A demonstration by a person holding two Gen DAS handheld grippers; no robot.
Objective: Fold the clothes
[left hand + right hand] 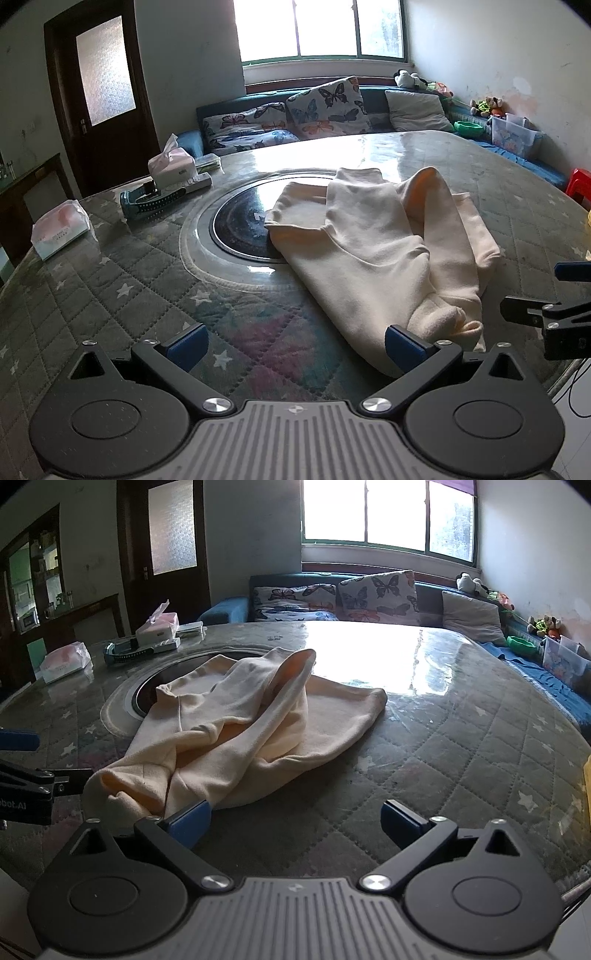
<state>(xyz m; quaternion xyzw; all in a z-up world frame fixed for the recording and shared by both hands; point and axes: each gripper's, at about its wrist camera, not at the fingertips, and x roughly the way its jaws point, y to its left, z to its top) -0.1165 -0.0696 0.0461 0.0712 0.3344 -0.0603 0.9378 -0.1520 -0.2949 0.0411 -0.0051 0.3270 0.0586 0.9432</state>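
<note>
A cream garment (384,251) lies crumpled on the round table, one fold standing up in a loop; in the right wrist view the same garment (236,734) sits left of centre. My left gripper (295,349) is open near the table's front edge, its right fingertip just at the garment's near hem, nothing between the fingers. My right gripper (295,823) is open too, its left fingertip beside the garment's near corner. Each gripper shows at the other view's edge: the right one (554,295), the left one (26,760).
The table wears a grey quilted star cover under clear plastic (110,280), with a dark round inset (240,225). Tissue box (171,162), tissue pack (61,229) and a teal object (151,201) sit at the far left. A sofa with butterfly cushions (325,107) stands behind.
</note>
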